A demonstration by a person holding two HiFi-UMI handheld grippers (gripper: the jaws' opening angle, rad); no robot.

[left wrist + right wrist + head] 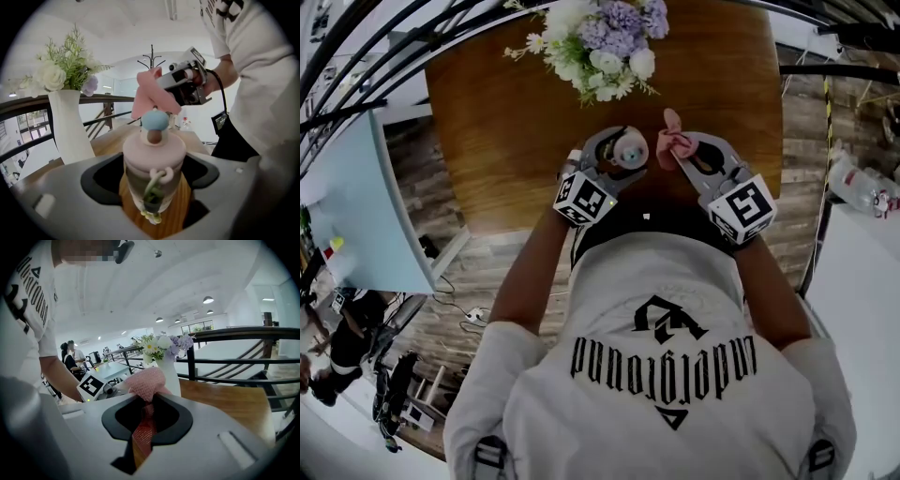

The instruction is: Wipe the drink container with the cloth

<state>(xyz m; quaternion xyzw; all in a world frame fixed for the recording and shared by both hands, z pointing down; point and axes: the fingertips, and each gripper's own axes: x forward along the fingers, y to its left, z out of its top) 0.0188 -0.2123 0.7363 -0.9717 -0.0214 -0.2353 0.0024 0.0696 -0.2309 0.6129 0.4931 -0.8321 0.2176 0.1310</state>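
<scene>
The drink container (153, 161) stands upright on the wooden table (487, 141), enclosed by the left gripper (622, 145), whose jaws are spread wide on either side of it. Pad contact appears absent, although the wide-angle view leaves this uncertain. The pink cloth (146, 380) is clamped in the closed jaws of the right gripper (689, 155) and is held just beside the lid. If wiping pressure is applied before the container is gripped, it can be tipped or pushed towards the flower vase (70, 126). The bunched cloth can also be snagged on the lid's knob.
</scene>
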